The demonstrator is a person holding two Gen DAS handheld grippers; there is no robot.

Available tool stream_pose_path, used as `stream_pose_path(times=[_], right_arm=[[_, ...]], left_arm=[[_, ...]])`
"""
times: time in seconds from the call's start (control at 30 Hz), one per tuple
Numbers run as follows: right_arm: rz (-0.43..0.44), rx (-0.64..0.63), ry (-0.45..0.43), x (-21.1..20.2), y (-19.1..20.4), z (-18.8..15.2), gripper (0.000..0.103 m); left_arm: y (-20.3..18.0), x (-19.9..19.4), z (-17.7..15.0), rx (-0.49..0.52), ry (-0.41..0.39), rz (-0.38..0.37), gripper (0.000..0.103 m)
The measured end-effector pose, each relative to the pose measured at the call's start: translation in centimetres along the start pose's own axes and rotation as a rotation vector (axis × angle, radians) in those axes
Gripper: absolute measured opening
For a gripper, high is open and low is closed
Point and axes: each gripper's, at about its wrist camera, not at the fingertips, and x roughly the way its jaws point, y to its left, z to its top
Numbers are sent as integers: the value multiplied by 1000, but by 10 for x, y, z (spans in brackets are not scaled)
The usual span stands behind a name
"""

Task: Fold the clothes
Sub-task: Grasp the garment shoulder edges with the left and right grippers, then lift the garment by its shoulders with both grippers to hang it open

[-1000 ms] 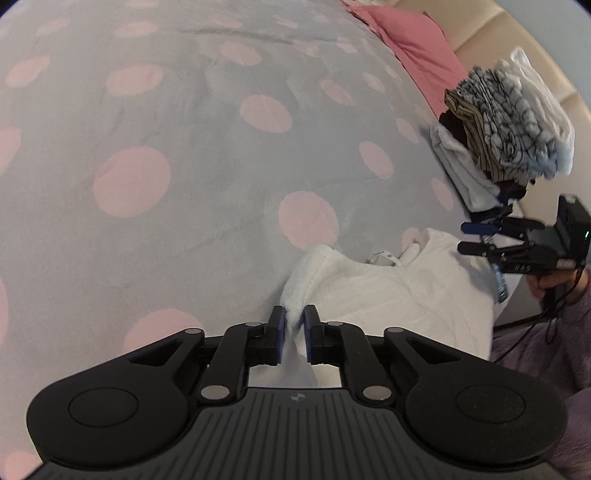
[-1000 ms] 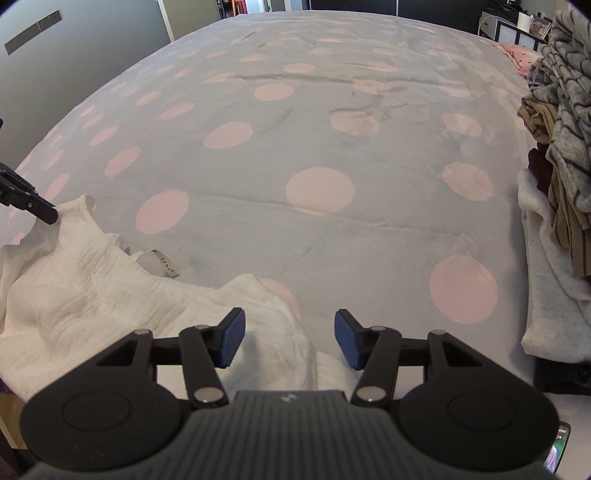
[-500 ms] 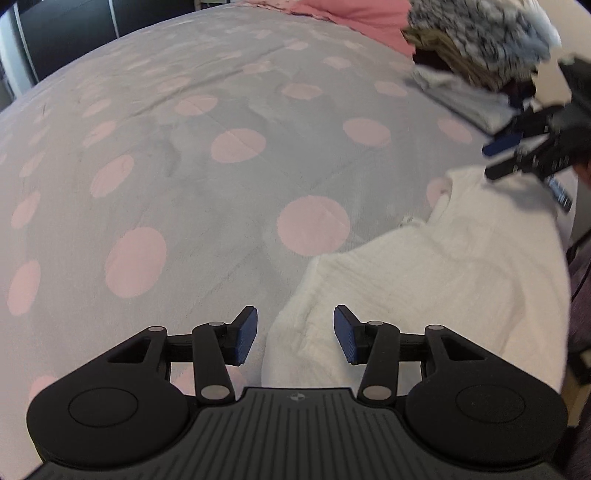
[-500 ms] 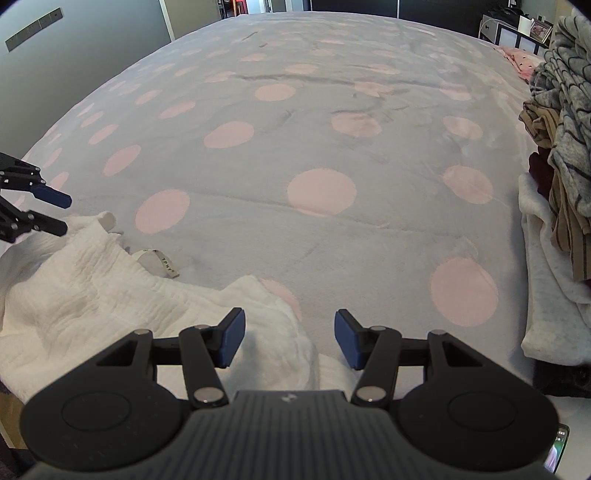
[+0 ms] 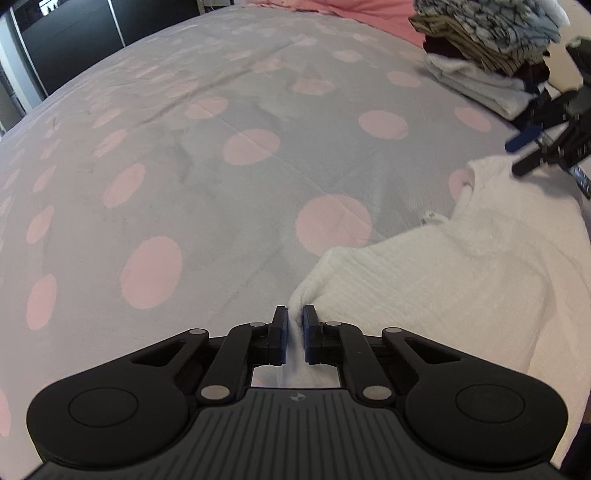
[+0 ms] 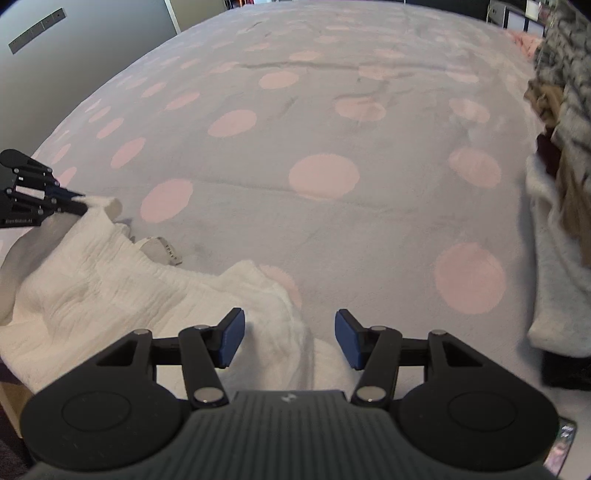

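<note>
A white textured garment (image 5: 443, 280) lies crumpled at the near edge of the bed, and its sewn label (image 6: 168, 249) shows by the neckline. My left gripper (image 5: 294, 325) has its jaws closing on the garment's left corner, with a fold of white cloth pinched between the blue pads. The right wrist view shows that same gripper (image 6: 79, 206) at the far left, gripping the corner. My right gripper (image 6: 290, 338) stands open over the garment's other end (image 6: 258, 295), with cloth below its fingers but none pressed. It appears blurred at the right of the left wrist view (image 5: 521, 157).
A grey bedspread with pink dots (image 5: 221, 184) stretches ahead. A stack of folded clothes (image 6: 561, 147) sits on the bed's right side, also seen in the left wrist view (image 5: 480, 44). Pink bedding (image 5: 351, 7) lies at the far end. A phone (image 6: 561, 446) lies near the right edge.
The left gripper let go of the cloth, rolled and shifted along the garment's edge, then closed again on its corner. The right gripper stayed still and open.
</note>
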Motion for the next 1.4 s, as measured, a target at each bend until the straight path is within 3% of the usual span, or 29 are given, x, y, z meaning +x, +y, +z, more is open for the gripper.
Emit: stream_pose_path(times=[0.03, 0.07, 0.13, 0.27, 0.43, 0.6, 0.83, 1.0, 1.17, 1.4], right_arm=[[0, 0, 4, 1, 1, -1, 53], [-1, -2, 6, 1, 2, -1, 38], [-4, -11, 0, -3, 5, -1, 20], [-24, -45, -73, -28, 17, 4, 17], [-105, -66, -317, -93, 43, 6, 15], [-210, -142, -605, -174, 87, 4, 14], [-391, -302, -967, -299, 160, 9, 13], [-522, -364, -1187, -382, 204, 10, 12], [-601, -405, -1331, -444, 239, 2, 12], [-664, -423, -1397, -477, 261, -19, 12]], left_arm=[[1, -3, 1, -9, -9, 11, 6], [2, -7, 2, -16, -19, 18, 6], [2, -16, 4, -31, -43, 36, 6], [4, -43, 7, -73, -117, 83, 5], [6, -103, 7, -133, -274, 168, 5], [1, -194, 10, -166, -492, 229, 5], [-27, -346, 22, -117, -852, 342, 5], [-52, -432, 29, -77, -1057, 399, 5], [-78, -483, 35, -44, -1183, 460, 5], [-106, -511, 42, -30, -1225, 470, 5]])
